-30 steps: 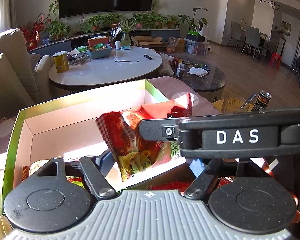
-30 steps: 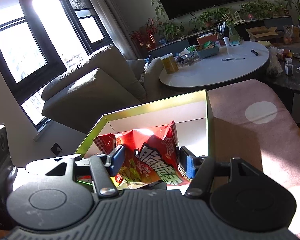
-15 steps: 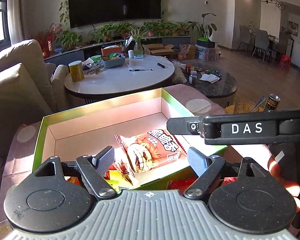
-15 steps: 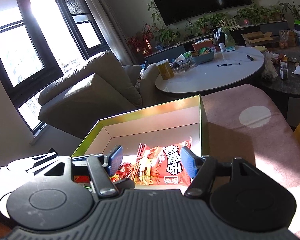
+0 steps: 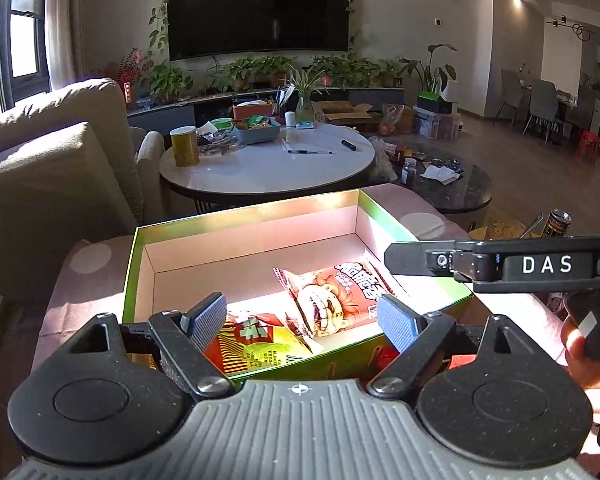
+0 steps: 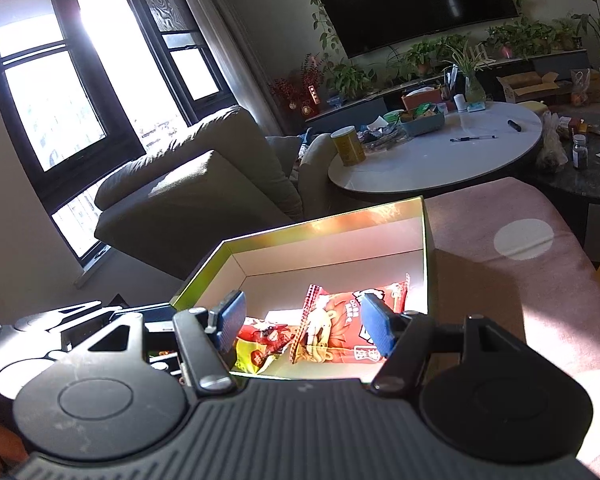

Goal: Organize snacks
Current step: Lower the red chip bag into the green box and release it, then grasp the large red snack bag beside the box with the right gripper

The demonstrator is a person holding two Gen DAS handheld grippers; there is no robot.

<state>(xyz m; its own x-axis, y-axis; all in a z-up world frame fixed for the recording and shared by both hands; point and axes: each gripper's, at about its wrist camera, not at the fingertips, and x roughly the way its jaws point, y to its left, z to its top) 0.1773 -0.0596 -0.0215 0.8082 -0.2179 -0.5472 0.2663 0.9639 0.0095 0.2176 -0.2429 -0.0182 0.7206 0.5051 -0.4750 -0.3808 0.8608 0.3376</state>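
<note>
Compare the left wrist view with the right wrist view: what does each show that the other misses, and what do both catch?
Only the left wrist view shows the other gripper's body marked DAS crossing on the right, a dark can past the box, and the dining chairs.

Only the right wrist view shows the bright windows beside the sofa.

Both show the green-rimmed box holding a red snack bag and a red-and-yellow bag, each gripper open and empty above it, the left gripper and right gripper, plus the round white table.
</note>
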